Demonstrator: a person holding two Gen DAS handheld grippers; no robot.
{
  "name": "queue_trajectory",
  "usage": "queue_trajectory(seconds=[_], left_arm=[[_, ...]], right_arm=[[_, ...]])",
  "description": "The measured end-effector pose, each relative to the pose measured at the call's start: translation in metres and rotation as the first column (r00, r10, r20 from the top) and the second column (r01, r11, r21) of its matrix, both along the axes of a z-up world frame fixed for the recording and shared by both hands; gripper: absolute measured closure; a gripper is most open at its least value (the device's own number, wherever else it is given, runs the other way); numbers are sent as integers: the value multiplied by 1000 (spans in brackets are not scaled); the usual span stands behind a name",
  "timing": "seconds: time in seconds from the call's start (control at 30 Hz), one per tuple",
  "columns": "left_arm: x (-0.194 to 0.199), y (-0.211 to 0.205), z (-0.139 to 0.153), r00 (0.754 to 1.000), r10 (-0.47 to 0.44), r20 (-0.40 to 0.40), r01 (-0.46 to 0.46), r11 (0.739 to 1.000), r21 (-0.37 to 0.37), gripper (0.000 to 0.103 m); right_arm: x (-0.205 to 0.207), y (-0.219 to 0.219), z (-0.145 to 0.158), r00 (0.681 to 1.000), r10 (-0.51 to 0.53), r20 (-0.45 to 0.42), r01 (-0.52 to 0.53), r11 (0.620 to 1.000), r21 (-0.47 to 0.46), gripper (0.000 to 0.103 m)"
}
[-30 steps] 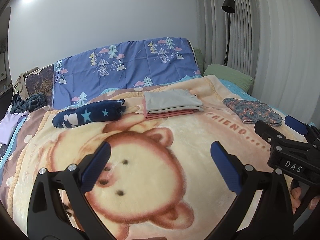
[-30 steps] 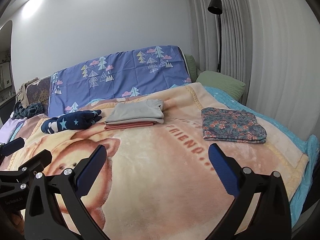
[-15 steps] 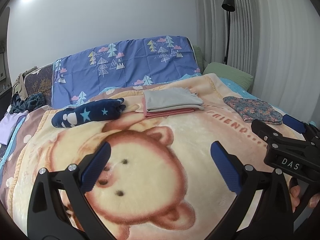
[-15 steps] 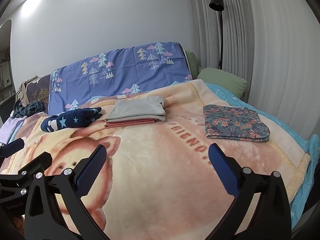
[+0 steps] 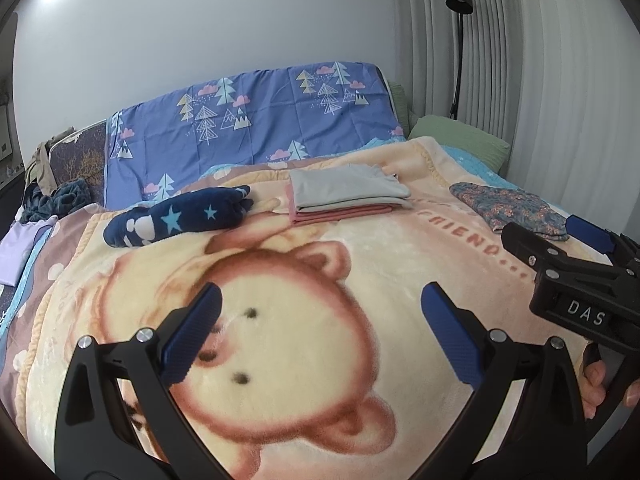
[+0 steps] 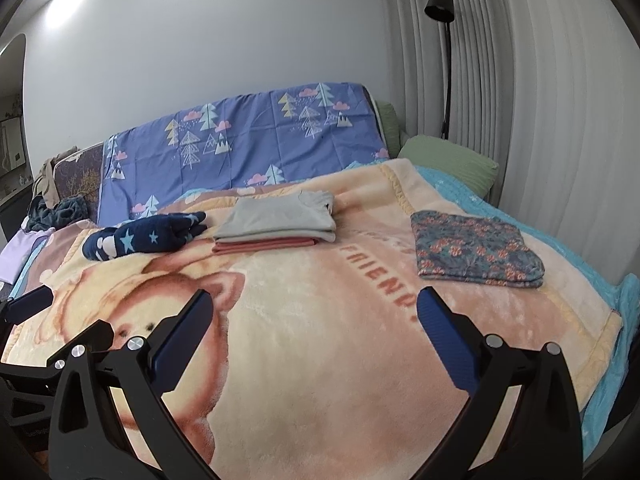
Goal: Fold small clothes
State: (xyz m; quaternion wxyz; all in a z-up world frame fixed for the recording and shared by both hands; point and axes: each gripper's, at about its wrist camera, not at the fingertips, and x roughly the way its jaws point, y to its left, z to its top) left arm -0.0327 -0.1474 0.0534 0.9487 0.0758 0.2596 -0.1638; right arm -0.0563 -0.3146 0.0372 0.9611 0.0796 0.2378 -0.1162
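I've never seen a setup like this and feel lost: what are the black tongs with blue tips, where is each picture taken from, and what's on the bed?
No robot here: a person holds a two-finger gripper in each hand, each with a camera looking along its fingers. One picture is from the left gripper, the other from the right gripper. Both are open and hold nothing. In the left view the right gripper shows at the edge. On the bear blanket lie a folded floral garment, a folded grey piece stacked on a pink piece, and a bunched navy star garment.
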Motion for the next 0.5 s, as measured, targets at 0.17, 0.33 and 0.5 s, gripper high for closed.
queue_trajectory(seconds=[0.17,0.33,0.5], left_arm=[[1,1,0,1000,-6,8,6,1000,-7,2],[6,0,-3,1000,-9,-4,9,1000,-6,2],[7,-2,-2,1000,-13,-5,13,1000,-5,2]], right_arm=[[2,0,-1,1000,2,-3,-2,1000,-3,1],[5,-3,-3,1000,-6,-12,6,1000,1,1],[6,-4,-6,1000,-10,-22,10,1000,4,1]])
